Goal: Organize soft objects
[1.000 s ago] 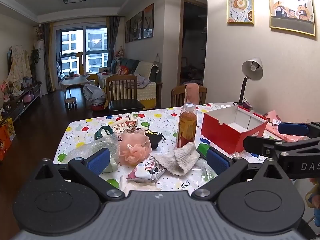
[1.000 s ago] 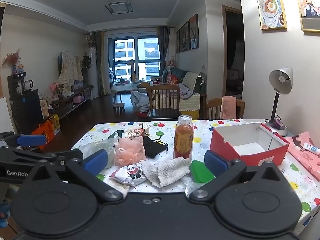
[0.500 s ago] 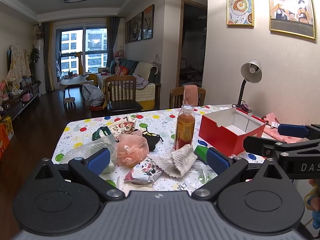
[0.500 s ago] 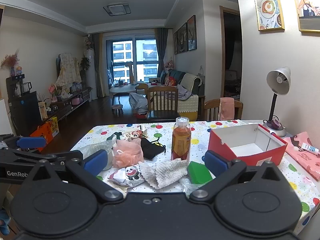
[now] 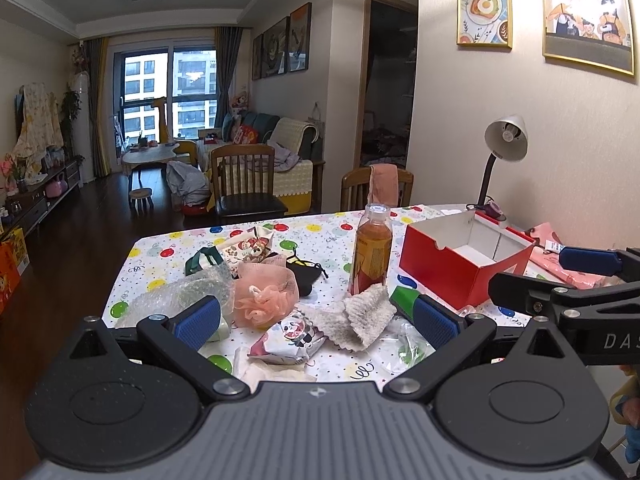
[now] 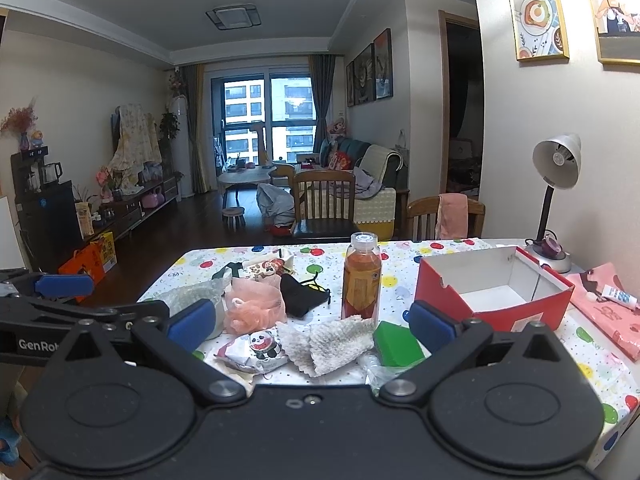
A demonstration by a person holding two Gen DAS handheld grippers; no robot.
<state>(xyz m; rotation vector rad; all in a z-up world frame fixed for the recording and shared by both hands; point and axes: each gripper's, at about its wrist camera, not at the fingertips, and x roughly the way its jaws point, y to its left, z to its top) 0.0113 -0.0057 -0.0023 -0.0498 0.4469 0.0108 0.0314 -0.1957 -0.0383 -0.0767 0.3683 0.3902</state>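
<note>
A heap of soft things lies on the dotted tablecloth (image 5: 320,240): a pink mesh bath pouf (image 5: 266,292) (image 6: 254,304), a black face mask (image 5: 306,274) (image 6: 302,298), a white knitted cloth (image 5: 364,314) (image 6: 332,338), a panda-print packet (image 5: 290,334) (image 6: 256,350) and bubble wrap (image 5: 188,296) (image 6: 192,296). An open red box (image 5: 460,264) (image 6: 492,292) with a white inside stands to the right. My left gripper (image 5: 316,320) hovers open short of the heap, holding nothing. My right gripper (image 6: 312,320) is open too, likewise short of the heap.
A full amber drink bottle (image 5: 370,252) (image 6: 360,280) stands upright between heap and box. A green block (image 6: 398,344) lies by the cloth. A desk lamp (image 6: 556,200), a pink bag (image 6: 608,312) and a white tube (image 6: 618,294) sit at the right. Wooden chairs (image 5: 248,184) stand behind the table.
Both grippers have drifted slightly, so the table contents sit a little lower and nearer in view. Nothing on the table has moved and both grippers stay open.
</note>
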